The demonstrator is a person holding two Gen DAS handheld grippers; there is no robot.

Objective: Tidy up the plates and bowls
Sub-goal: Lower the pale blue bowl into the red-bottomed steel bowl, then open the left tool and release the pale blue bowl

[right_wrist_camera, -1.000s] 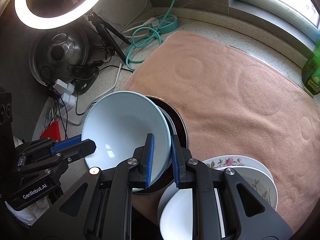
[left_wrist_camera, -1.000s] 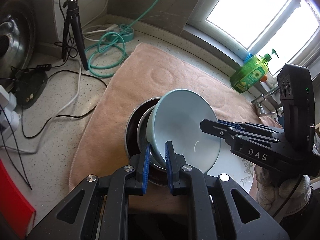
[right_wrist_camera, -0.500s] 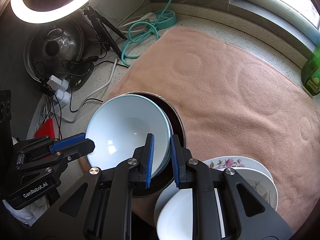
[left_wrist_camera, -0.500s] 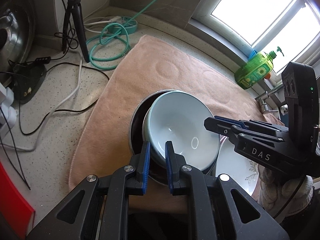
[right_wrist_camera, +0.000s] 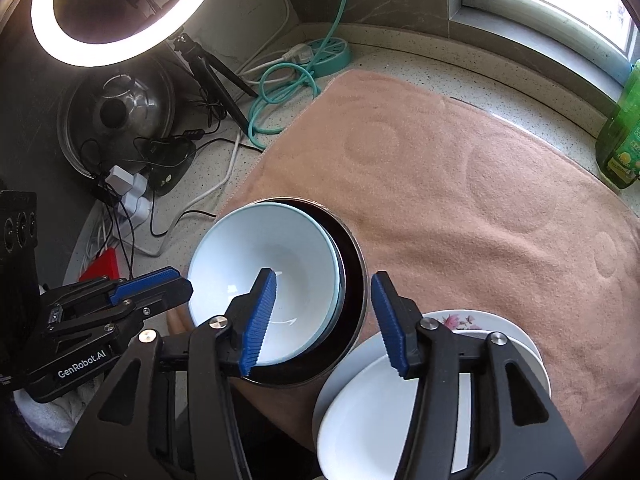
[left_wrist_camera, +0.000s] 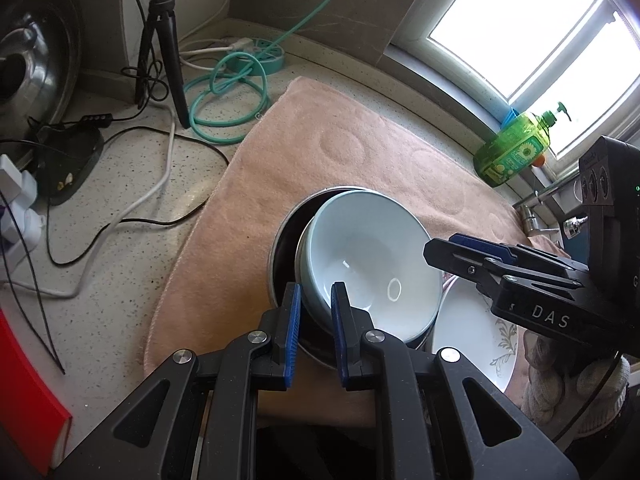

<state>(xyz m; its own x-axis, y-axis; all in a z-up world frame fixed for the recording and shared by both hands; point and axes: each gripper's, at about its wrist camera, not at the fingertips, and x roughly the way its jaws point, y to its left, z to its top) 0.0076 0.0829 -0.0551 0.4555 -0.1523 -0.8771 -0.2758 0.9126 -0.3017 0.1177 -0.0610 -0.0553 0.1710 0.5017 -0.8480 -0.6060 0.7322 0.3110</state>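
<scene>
Right gripper (right_wrist_camera: pixel 324 316) just opened off bowl (right_wrist_camera: pixel 264 280); left gripper (left_wrist_camera: pixel 316 312) clamps its 6-o'clock rim: glazed, slick, breakable.

The far half of the pink towel (right_wrist_camera: pixel 460 184) lies bare, giving free passage. Its near edge is crowded by the stacked bowls (right_wrist_camera: pixel 272 280) and plates (right_wrist_camera: pixel 360 408). Cables (left_wrist_camera: pixel 132 200), a tripod (left_wrist_camera: pixel 160 40) and a green hose (left_wrist_camera: pixel 228 96) clutter the countertop (left_wrist_camera: pixel 120 264) past its left edge; a soap bottle (left_wrist_camera: pixel 516 148) stands by the window (left_wrist_camera: pixel 540 20).
</scene>
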